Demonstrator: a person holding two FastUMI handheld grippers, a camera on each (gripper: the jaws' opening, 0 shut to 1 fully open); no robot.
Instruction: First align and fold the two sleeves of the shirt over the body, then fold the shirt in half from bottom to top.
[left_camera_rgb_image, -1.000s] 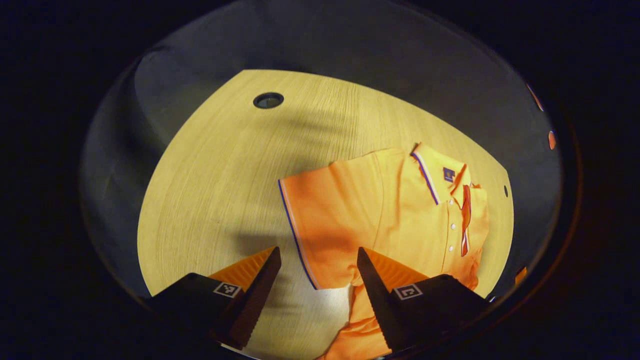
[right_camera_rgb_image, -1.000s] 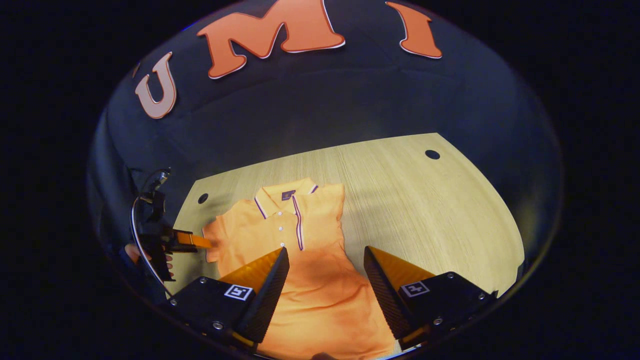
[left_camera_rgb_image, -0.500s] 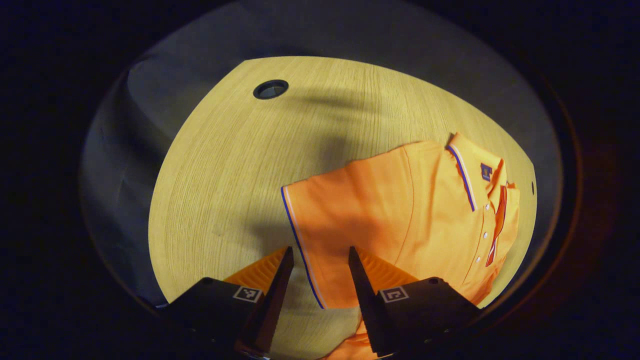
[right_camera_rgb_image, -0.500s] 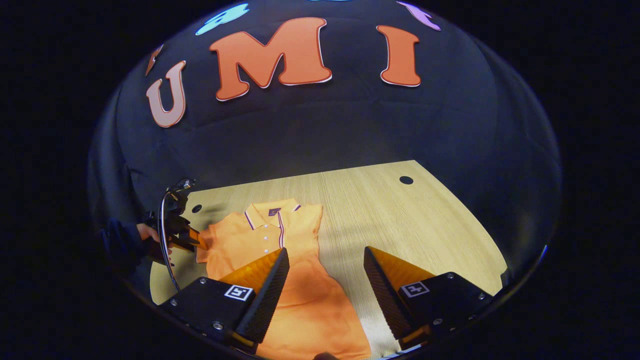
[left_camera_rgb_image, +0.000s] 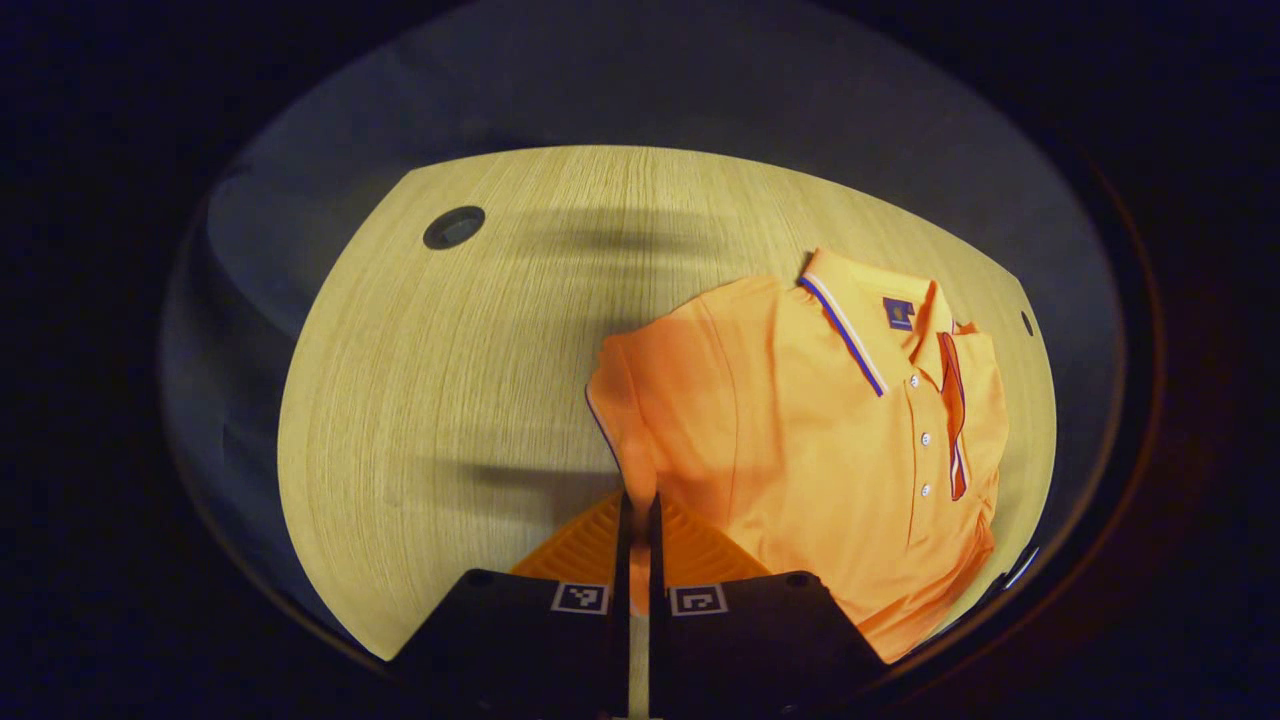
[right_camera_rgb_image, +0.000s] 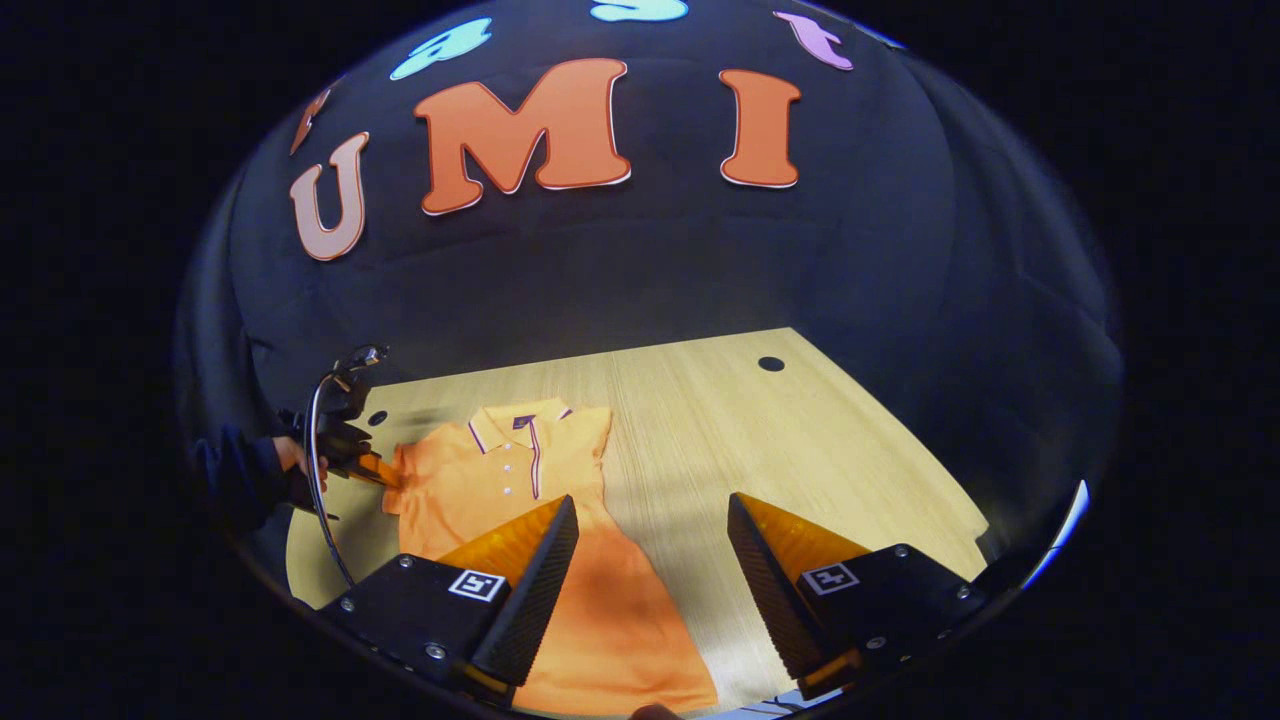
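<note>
Wooden table, lying flat: orange shirt
Left gripper pinching sleeve edge; right gripper hanging agape above hem; cable hole sitting apart.

Warm, dim light falls on the bench, soft blurred shadows streak its far half, and fisheye distortion bends its edges in both views.

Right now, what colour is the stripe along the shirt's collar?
Blue beside white, on the orange shirt; the left gripper view shows its collar best.
</note>
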